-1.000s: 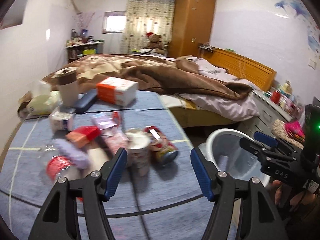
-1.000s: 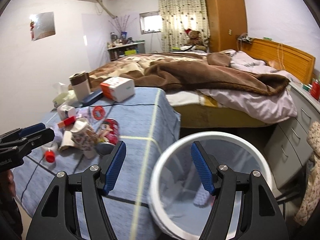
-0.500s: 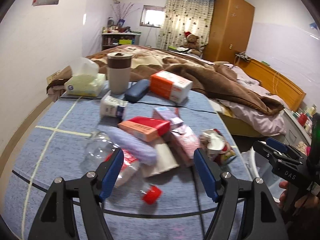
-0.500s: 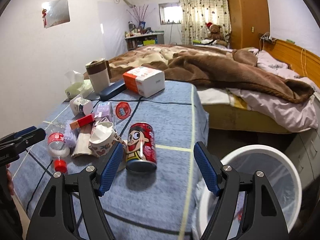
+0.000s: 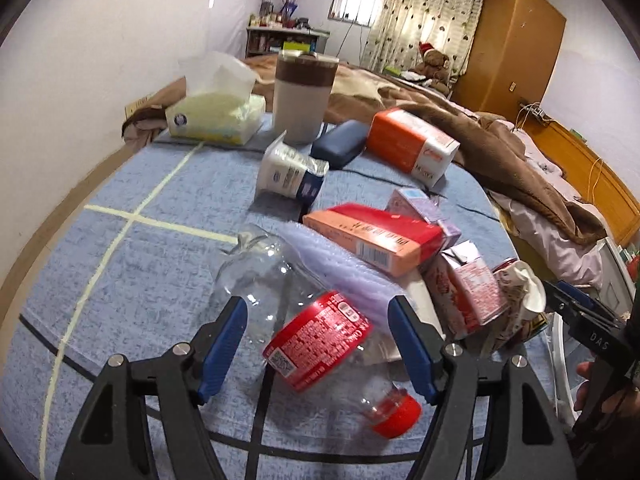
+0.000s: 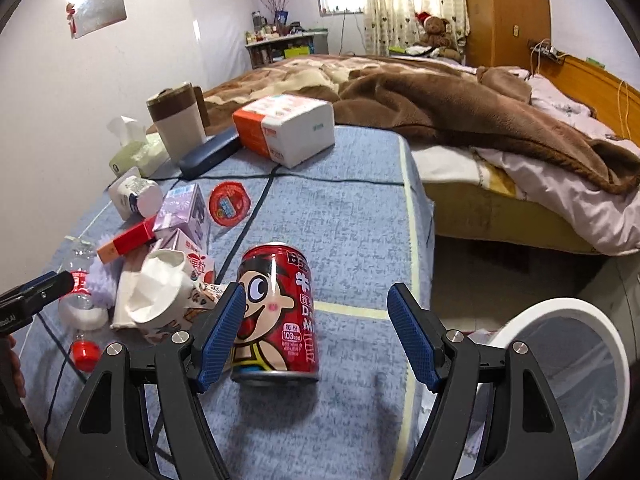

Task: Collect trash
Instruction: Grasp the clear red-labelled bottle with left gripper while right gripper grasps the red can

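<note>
A clear plastic bottle with a red label and red cap lies on the blue cloth table, between the fingers of my open left gripper. A red cartoon can lies on its side between the fingers of my open right gripper, nearer its left finger. A crumpled paper cup, pink and purple cartons and a red-orange box lie heaped between them. The white bin stands on the floor at the right of the table.
At the table's far side stand a brown-topped tumbler, a tissue pack, a dark blue case, an orange-white box and a tipped yoghurt cup. A bed with a brown blanket lies beyond.
My left gripper has moved in low over the plastic bottle. My right gripper has swung from the bin to the table and closed in on the red can.
</note>
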Available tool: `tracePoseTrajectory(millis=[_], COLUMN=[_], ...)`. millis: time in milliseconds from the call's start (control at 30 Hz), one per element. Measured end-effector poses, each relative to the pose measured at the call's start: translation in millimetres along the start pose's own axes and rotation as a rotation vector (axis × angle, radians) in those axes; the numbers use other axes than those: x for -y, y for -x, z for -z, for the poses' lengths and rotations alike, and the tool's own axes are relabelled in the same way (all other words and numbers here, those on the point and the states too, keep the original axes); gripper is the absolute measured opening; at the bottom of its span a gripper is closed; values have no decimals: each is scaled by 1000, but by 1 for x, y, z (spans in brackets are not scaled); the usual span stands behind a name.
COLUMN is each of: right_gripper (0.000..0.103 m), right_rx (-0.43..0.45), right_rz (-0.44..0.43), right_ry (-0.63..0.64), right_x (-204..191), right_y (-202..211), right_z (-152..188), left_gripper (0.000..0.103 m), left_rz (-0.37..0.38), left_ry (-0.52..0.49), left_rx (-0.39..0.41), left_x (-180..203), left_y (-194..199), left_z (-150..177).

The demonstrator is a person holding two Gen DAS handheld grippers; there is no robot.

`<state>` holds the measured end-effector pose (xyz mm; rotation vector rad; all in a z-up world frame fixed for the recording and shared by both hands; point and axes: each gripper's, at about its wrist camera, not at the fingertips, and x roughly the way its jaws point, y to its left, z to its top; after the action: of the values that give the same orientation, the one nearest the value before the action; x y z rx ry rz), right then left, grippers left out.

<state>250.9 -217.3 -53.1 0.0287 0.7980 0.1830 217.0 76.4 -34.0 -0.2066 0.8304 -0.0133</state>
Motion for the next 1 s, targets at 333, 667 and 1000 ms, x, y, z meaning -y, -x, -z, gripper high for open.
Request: tracePoseTrajectory(millis=[333, 667, 1000], right_gripper=[75, 75, 75], right_rx=[-49, -77, -85], right_rz=[-47, -39, -5], right_ry=[10, 13, 2], right_x=[-10, -12, -16], right_y=[-17, -21, -19], right_z=[2, 4, 11], left_gripper=[79, 82, 75], left_rz=[14, -32, -108], left_ry=[15, -35, 5], left_rx=[-55, -97, -64], left_x=[-7, -7, -33], left_y=[-21, -28, -15], left_z=[-1, 2, 8])
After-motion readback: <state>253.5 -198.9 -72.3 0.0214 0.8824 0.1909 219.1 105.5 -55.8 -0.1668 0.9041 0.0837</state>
